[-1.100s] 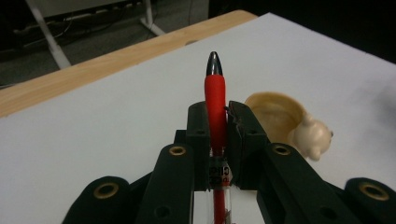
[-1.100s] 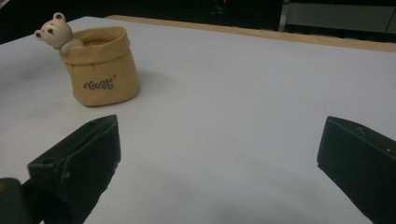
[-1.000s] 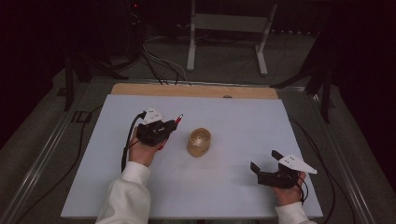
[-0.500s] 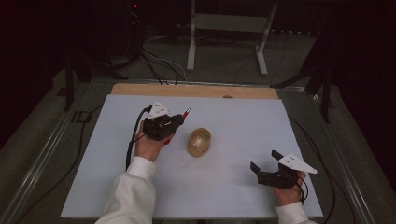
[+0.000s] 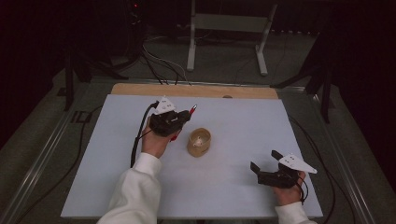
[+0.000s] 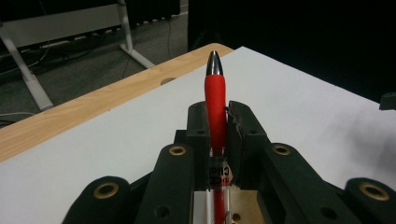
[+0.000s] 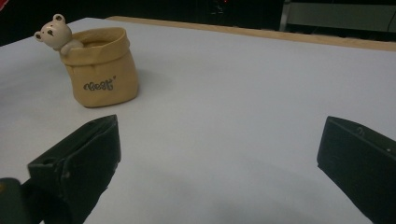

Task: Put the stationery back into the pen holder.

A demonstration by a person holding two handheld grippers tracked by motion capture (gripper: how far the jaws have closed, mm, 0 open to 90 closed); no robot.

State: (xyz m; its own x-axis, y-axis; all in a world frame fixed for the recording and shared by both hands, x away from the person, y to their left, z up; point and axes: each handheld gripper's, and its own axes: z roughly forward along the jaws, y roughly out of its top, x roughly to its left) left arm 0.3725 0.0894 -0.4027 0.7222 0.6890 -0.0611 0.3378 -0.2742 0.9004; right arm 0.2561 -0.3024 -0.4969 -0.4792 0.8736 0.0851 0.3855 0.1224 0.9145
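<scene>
Sitting near the middle of the white table top (image 5: 243, 186) is a small tan pot shaped like a rolled-down paper bag (image 5: 199, 142), upright. Script lettering on its front wall; the word is too blurred to read with confidence. A small cream bear figure (image 7: 53, 32) peeks over the rim on one side, head and one paw visible, body hidden behind the wall. From the high view something pale shows inside the mouth; whether that is the bear alone or other contents, cannot tell.

Left gripper (image 5: 183, 119), held in the person's left hand (image 5: 154, 142), hangs just beside and slightly beyond the pot on its left, apart from it. Its jaws are clamped on a red pen (image 6: 215, 107), which runs lengthwise between them, silver tip pointing away from the hand toward the far edge of the table. The rear of the pen passes down into the gripper body; a clear section with partial printed letters shows there, the rest cut off.

Right gripper (image 5: 266, 163), in the right hand (image 5: 287, 191), sits low near the front right of the table, well apart from the pot, jaws spread wide with nothing between them.

A wooden strip (image 5: 140, 89) borders the far edge of the white top. Beyond it, dark floor with cables (image 5: 161, 65) and a metal stand's legs (image 5: 226, 44), upper part cut off.
</scene>
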